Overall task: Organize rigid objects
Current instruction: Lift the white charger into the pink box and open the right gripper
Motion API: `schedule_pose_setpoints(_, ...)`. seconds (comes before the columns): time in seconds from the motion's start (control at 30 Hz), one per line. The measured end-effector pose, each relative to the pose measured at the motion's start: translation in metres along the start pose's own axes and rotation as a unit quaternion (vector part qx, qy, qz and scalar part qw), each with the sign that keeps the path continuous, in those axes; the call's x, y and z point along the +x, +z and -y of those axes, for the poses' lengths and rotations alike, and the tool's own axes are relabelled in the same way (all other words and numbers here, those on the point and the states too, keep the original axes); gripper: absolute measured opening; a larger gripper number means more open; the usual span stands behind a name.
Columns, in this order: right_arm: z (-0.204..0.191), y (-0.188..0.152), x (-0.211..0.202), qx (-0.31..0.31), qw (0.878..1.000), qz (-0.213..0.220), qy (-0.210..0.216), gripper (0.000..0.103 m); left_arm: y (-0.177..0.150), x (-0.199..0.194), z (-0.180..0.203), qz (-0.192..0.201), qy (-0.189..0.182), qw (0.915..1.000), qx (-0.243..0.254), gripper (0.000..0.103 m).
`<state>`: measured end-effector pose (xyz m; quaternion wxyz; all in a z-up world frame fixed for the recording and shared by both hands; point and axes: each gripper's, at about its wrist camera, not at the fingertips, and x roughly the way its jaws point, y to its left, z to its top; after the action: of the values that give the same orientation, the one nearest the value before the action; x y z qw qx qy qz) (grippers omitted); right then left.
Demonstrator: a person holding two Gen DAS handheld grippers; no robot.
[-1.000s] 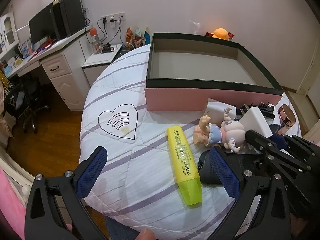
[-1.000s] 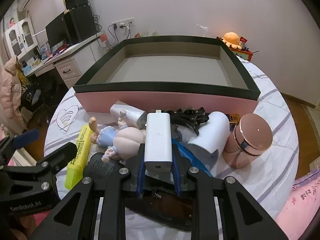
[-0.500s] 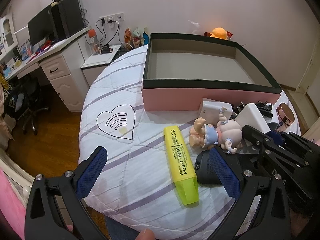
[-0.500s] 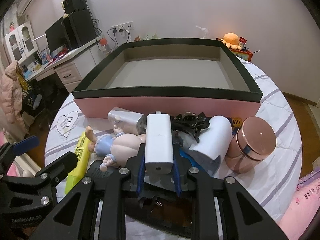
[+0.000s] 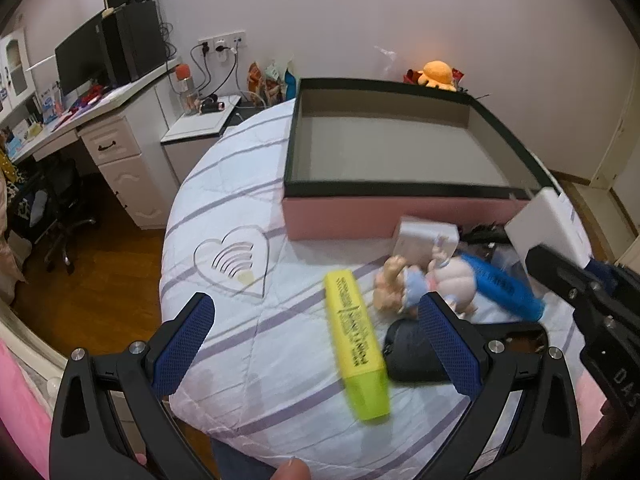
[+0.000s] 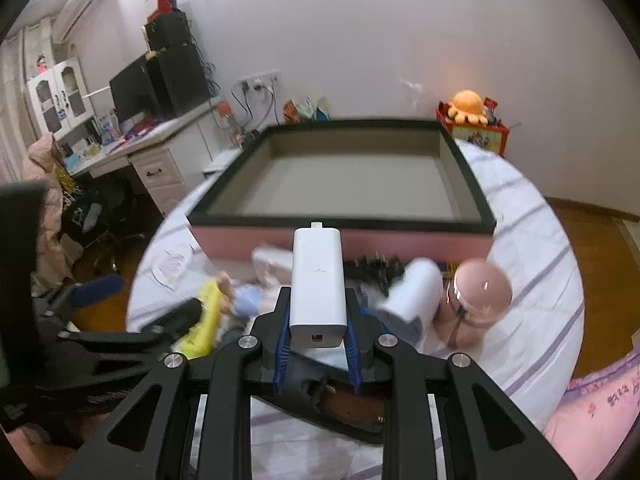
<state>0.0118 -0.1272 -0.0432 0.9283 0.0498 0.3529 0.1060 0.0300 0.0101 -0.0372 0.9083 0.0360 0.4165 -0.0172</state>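
Observation:
My right gripper (image 6: 318, 332) is shut on a white power bank (image 6: 318, 280), held above the pile in front of the pink box (image 6: 400, 240). The box has a black rim and is empty inside. In the left wrist view the power bank (image 5: 548, 224) hangs at the right, near the box's front corner (image 5: 400, 212). My left gripper (image 5: 320, 340) is open over the striped cover, with the yellow highlighter (image 5: 356, 340) lying between its fingers, untouched. A baby doll (image 5: 424, 284), a blue tube (image 5: 500, 284), a black pouch (image 5: 412, 356) and a small white box (image 5: 424, 236) lie beside it.
On the round striped table (image 5: 240, 340) lie also a rose-gold jar (image 6: 480, 292), a white cylinder (image 6: 412, 296) and a black hair clip (image 6: 372, 264). A desk (image 5: 100, 128) with a monitor stands left. A pink bedcover (image 6: 592, 404) borders the lower right.
My right gripper has lifted the power bank up off the pile, uncovering the blue tube. The left gripper has stayed in place, open.

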Motion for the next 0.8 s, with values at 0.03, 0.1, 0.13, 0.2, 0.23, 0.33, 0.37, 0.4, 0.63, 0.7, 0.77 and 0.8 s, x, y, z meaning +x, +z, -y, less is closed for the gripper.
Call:
schedule_pose_setpoints(0.03, -0.002, 0.005, -0.003, -0.004, 1.0, 0.005, -0.002, 0.023, 0.006, -0.003, 0.001, 0.003, -0.004, 1.0, 0.0, 0.103)
schedule_pose_setpoints(0.1, -0.002, 0.017, -0.006, -0.009, 1.0, 0.009, -0.006, 0.023, 0.018, -0.008, 0.003, 0.013, -0.007, 0.9999, -0.001, 0.103)
schedule_pose_setpoints(0.13, -0.002, 0.024, -0.006, -0.01, 1.0, 0.01, -0.008, 0.023, 0.025, -0.009, 0.003, 0.018, -0.007, 0.9998, -0.002, 0.103)
schedule_pose_setpoints(0.2, 0.003, 0.038, -0.004, -0.008, 1.0, 0.011, -0.015, 0.023, 0.04, -0.01, 0.003, 0.026, -0.004, 0.9996, -0.006, 0.103)
schedule_pose_setpoints(0.23, 0.006, 0.044, -0.002, -0.007, 1.0, 0.01, -0.018, 0.023, 0.046, -0.009, 0.003, 0.028, -0.002, 0.9996, -0.007, 0.103)
schedule_pose_setpoints(0.33, 0.015, 0.063, 0.009, -0.005, 1.0, 0.005, -0.024, 0.023, 0.07, -0.001, 0.005, 0.033, 0.003, 0.9994, -0.01, 0.103)
schedule_pose_setpoints(0.37, 0.019, 0.07, 0.014, -0.003, 1.0, 0.002, -0.026, 0.023, 0.076, 0.002, 0.006, 0.034, 0.004, 0.9993, -0.01, 0.103)
schedule_pose_setpoints(0.4, 0.023, 0.077, 0.021, -0.002, 1.0, -0.003, -0.028, 0.023, 0.084, 0.007, 0.008, 0.035, 0.007, 0.9993, -0.01, 0.103)
schedule_pose_setpoints(0.63, 0.058, 0.103, 0.096, 0.017, 0.996, -0.075, -0.04, 0.023, 0.107, 0.05, 0.023, 0.016, 0.006, 0.9999, -0.003, 0.103)
schedule_pose_setpoints(0.7, 0.063, 0.102, 0.11, 0.018, 0.994, -0.095, -0.044, 0.023, 0.11, 0.058, 0.027, 0.009, 0.004, 1.0, -0.001, 0.103)
schedule_pose_setpoints(0.77, 0.067, 0.099, 0.121, 0.02, 0.992, -0.114, -0.048, 0.023, 0.11, 0.064, 0.028, 0.005, 0.004, 1.0, 0.001, 0.103)
schedule_pose_setpoints(0.8, 0.069, 0.097, 0.126, 0.02, 0.991, -0.123, -0.05, 0.023, 0.11, 0.066, 0.029, 0.004, 0.004, 1.0, 0.001, 0.103)
